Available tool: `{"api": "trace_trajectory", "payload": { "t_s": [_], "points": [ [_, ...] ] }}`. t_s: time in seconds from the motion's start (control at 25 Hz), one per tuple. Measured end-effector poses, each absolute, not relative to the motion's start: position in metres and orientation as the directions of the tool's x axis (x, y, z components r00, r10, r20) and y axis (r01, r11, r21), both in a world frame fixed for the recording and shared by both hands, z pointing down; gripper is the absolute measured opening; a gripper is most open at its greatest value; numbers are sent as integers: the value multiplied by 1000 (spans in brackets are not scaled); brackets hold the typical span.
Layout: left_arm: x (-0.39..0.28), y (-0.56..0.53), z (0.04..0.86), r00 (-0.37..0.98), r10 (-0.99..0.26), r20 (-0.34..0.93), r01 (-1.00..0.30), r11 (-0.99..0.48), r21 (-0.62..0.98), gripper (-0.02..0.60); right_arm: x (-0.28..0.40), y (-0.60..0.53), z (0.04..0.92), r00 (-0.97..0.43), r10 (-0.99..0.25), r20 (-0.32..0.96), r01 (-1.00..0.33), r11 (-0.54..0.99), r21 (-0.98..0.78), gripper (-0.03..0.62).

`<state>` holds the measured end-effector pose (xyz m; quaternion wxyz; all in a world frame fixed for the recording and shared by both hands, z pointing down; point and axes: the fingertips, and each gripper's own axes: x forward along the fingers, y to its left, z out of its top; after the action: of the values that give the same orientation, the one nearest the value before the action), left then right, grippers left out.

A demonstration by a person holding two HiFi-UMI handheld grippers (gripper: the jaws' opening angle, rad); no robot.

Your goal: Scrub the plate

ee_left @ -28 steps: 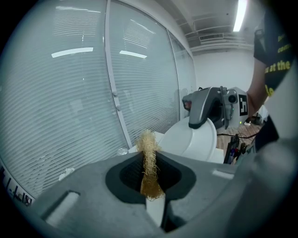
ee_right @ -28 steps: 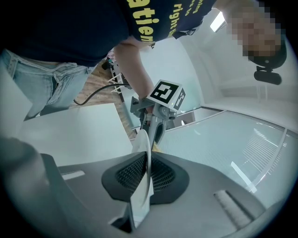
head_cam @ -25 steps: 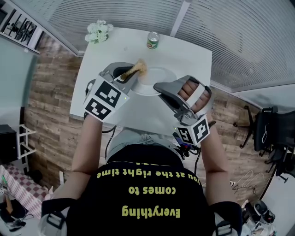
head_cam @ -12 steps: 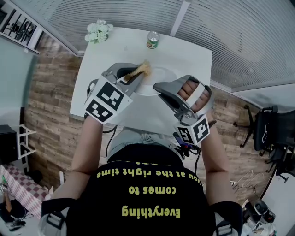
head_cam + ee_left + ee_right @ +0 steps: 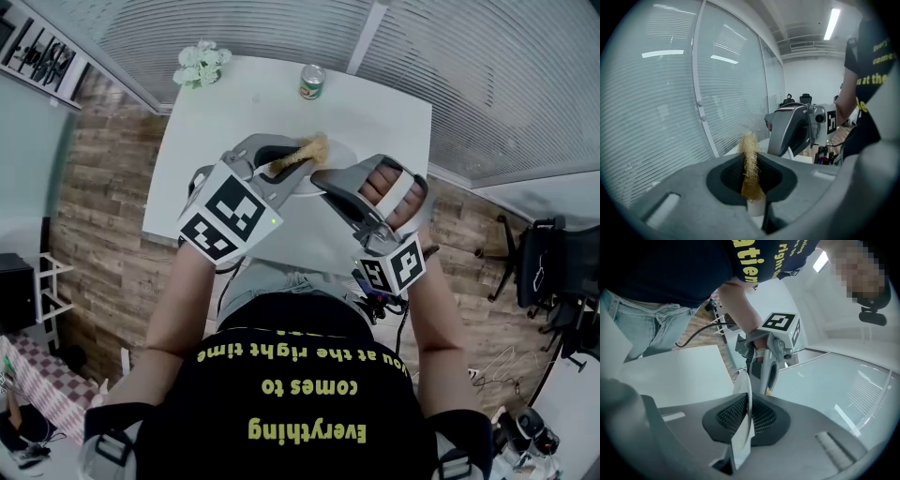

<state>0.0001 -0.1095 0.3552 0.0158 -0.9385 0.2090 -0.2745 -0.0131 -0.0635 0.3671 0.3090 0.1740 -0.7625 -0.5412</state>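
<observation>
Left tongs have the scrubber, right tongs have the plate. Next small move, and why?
Probably a short stroke of the scrubber across the plate: the left tongs grip it over the plate, and the right tongs clamp the rim.

T-shirt (image 5: 300, 394) | yellow print | "Everything comes to you at the right time"

Bright, even ceiling light (image 5: 833, 23); strong fisheye bending, dark vignetted corners in gripper views; sharp focus.
</observation>
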Motion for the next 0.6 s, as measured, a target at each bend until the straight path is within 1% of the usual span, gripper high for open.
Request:
{"api": "trace_trajectory", "payload": {
  "t_s": [0.32,0.6],
  "points": [
    [10,-101,344,794,-369,484,-353,-927,-127,35,-14,-64,367,-750,-599,281,66,354,933,20],
    [10,-103,348,789,-368,491,-353,-927,-127,35,-15,-60,368,-752,-596,282,74,348,935,20]
  ]
}}
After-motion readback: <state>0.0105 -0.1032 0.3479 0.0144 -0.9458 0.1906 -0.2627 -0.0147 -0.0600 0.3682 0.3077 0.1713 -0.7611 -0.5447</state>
